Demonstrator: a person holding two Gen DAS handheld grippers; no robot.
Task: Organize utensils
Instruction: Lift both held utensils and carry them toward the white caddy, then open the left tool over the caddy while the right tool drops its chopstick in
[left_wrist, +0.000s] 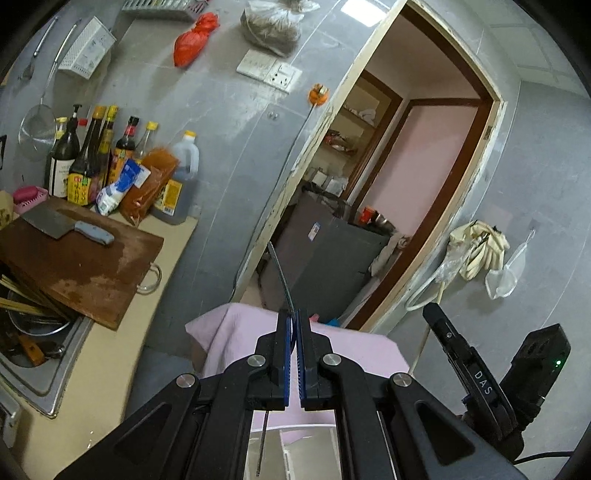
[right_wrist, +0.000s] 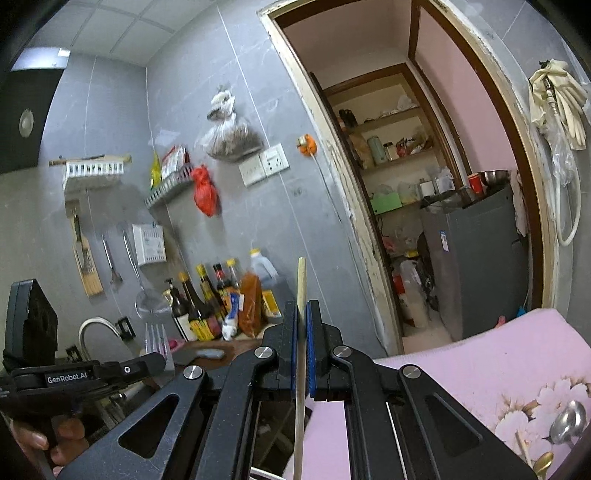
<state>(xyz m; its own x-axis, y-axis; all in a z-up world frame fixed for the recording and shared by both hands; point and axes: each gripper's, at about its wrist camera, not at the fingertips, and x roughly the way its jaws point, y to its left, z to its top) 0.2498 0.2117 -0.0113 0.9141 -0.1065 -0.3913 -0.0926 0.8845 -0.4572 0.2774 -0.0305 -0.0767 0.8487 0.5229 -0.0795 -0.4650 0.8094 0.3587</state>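
My left gripper (left_wrist: 294, 317) is shut on a thin metal fork (left_wrist: 280, 273), seen edge-on, its head rising above the fingertips and its handle hanging below. In the right wrist view the fork's tines (right_wrist: 158, 338) stand up from the left gripper (right_wrist: 155, 360). My right gripper (right_wrist: 303, 306) is shut on a wooden chopstick (right_wrist: 301, 280) held upright, its lower end passing down between the fingers. Both grippers hover over a table with a pink flowered cloth (right_wrist: 480, 362). A metal spoon (right_wrist: 567, 421) lies on the cloth at the lower right.
A counter at the left holds a wooden cutting board (left_wrist: 81, 266) with a cleaver (left_wrist: 62, 225), several sauce bottles (left_wrist: 96, 162) and a sink (left_wrist: 33, 332) full of dishes. An open doorway (right_wrist: 424, 184) with a grey fridge (right_wrist: 476, 258) lies ahead.
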